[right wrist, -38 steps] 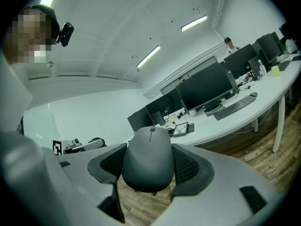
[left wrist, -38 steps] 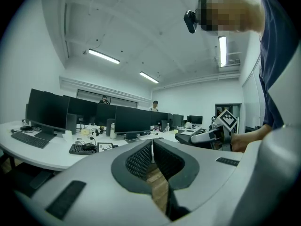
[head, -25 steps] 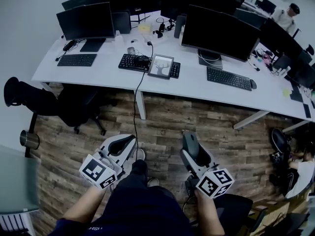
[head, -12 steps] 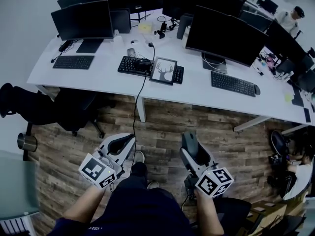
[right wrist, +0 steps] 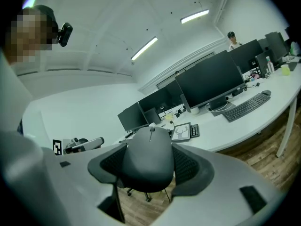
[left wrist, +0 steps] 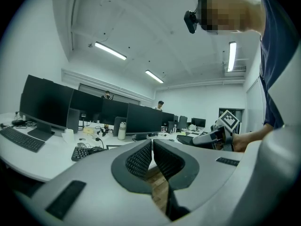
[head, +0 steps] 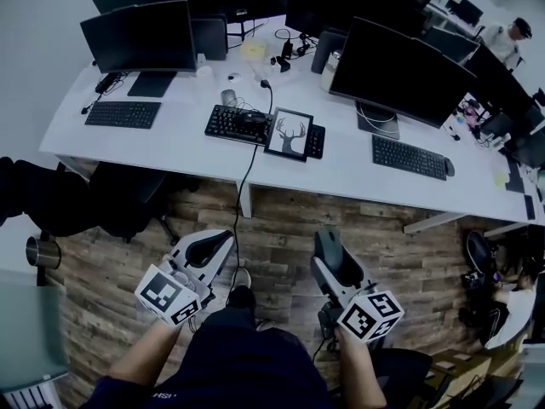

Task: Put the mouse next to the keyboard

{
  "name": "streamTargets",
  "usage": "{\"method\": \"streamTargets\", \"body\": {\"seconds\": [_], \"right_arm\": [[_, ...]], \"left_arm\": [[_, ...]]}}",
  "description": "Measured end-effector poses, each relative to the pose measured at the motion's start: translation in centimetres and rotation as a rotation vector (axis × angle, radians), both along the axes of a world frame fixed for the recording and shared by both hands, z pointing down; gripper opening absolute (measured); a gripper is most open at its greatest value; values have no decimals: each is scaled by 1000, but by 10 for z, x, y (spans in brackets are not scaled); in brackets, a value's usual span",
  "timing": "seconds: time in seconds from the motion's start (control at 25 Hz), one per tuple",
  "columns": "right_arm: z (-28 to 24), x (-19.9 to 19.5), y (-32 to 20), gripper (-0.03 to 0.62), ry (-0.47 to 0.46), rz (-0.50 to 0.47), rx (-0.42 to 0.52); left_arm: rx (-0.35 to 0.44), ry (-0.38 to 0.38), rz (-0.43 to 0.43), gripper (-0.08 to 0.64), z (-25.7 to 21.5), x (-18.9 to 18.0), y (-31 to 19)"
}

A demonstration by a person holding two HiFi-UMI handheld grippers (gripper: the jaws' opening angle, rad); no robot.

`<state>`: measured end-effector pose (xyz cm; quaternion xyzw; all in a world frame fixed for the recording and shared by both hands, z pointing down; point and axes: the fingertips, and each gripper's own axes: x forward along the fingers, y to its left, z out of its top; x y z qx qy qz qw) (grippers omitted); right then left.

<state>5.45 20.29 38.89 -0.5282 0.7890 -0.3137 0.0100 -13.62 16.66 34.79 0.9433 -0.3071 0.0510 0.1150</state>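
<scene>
A dark grey mouse sits between the pads of my right gripper, which is shut on it. In the head view that gripper is held low over the wooden floor with the mouse in it, well short of the white desk. My left gripper hangs beside it, its jaws shut on nothing. Three black keyboards lie on the desk: left, middle and right.
A framed deer picture leans on the middle keyboard, with a cable running down off the desk. Another mouse lies by the right keyboard. Monitors line the desk. An office chair stands at the left. A person sits far back.
The head camera has shifted, so the desk sits a little lower and further right in view. Both grippers keep the same pose and the mouse stays held.
</scene>
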Motion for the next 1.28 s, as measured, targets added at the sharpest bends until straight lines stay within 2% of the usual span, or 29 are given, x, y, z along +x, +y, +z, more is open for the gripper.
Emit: {"method": "streamTargets", "body": {"seconds": [1.28], "right_arm": [[-2, -41, -127, 299, 35, 51, -3]], "left_arm": [[2, 27, 54, 34, 5, -40, -135]]}}
